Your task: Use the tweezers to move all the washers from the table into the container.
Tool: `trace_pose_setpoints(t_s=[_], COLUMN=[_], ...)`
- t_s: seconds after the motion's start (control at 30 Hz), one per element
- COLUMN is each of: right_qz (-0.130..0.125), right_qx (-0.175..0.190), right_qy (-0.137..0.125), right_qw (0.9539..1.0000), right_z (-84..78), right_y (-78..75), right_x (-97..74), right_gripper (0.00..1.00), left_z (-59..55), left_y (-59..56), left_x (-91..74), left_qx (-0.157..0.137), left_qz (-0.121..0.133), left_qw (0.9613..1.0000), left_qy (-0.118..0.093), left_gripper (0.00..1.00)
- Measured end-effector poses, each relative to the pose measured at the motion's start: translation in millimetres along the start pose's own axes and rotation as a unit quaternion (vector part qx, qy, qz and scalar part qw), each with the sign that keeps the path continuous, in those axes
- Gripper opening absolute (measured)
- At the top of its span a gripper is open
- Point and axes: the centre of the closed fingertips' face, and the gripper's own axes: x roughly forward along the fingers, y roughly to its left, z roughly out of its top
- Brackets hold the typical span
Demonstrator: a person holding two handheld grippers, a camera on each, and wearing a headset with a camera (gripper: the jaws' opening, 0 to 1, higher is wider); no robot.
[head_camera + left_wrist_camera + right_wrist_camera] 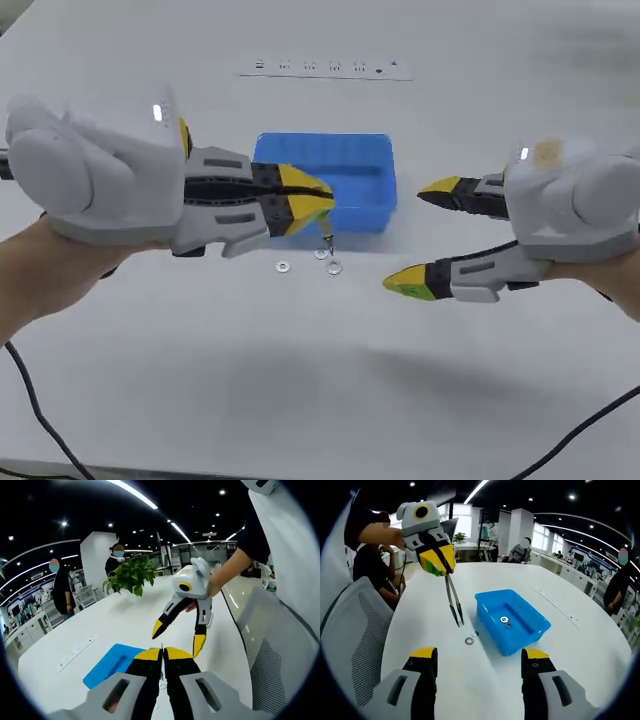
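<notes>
The white worktop (300, 390) carries every item. The blue container (350, 185) stands on it directly ahead of the left claw (322, 198), with its near wall just beyond that claw's tips. From the right claw (425, 235), we find the container ahead and slightly to the right, with bare worktop between. A power strip (325, 68) lies well beyond the container, far from both claws.

The left claw is closed narrow on the tweezers (327, 238) and grips their upper end between its yellow-tipped jaws. The tweezers hang down from this claw with their points toward the worktop. The right claw stands wide, with its jaws well apart and nothing between them. It is held above the worktop, apart from the left claw.

Three washers (283, 267) lie on the worktop below the left claw, in front of the container's near wall. Two of them lie close together just beside the tweezer points; we cannot tell whether the points touch either one. The third lies apart, back toward the claw's body. Two more washers rest inside the container, ahead of the right claw.
</notes>
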Motion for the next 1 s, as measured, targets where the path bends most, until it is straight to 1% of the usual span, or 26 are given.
trace_pose_setpoints(t_s=[0.13,0.2,0.27,0.33,0.43,0.7,0.83,1.0], right_qz=[0.011,0.018,0.018,0.006,0.010,0.034,0.037,0.039], right_qx=[0.004,0.002,-0.002,-0.009,-0.015,0.003,0.008,0.012], right_qy=[0.001,-0.001,0.002,0.007,0.006,-0.005,-0.011,-0.014], right_qw=[0.9999,0.9998,0.9998,0.9999,0.9998,0.9994,0.9992,0.9991], right_z=[-5.3,-6.1,-7.8,-9.7,-11.0,-9.6,-8.5,-8.7], right_y=[6.3,11.0,13.3,11.1,14.3,28.2,31.5,33.3], right_x=[0.0,0.5,1.7,2.3,2.8,8.1,10.6,11.8], right_gripper=[0.76,0.80,0.83,0.88,0.89,0.92,0.95,0.96], left_z=[-14.0,-16.6,-17.2,-19.0,-22.1,-28.6,-27.8,-28.8], left_y=[-2.3,-2.0,-1.0,-0.9,-0.8,3.8,7.1,7.9], left_x=[4.3,5.8,7.3,8.9,10.8,15.0,16.1,18.8], left_qx=[0.000,-0.001,-0.005,-0.006,-0.008,-0.013,-0.014,-0.013], left_qz=[-0.006,-0.008,-0.008,-0.009,-0.010,-0.011,-0.010,-0.013], left_qw=[0.9999,0.9999,0.9999,0.9999,0.9998,0.9998,0.9998,0.9998], left_qy=[0.015,0.015,0.012,0.012,0.012,0.011,0.008,0.008], left_gripper=[0.05,0.05,0.05,0.05,0.05,0.05,0.05,0.05])
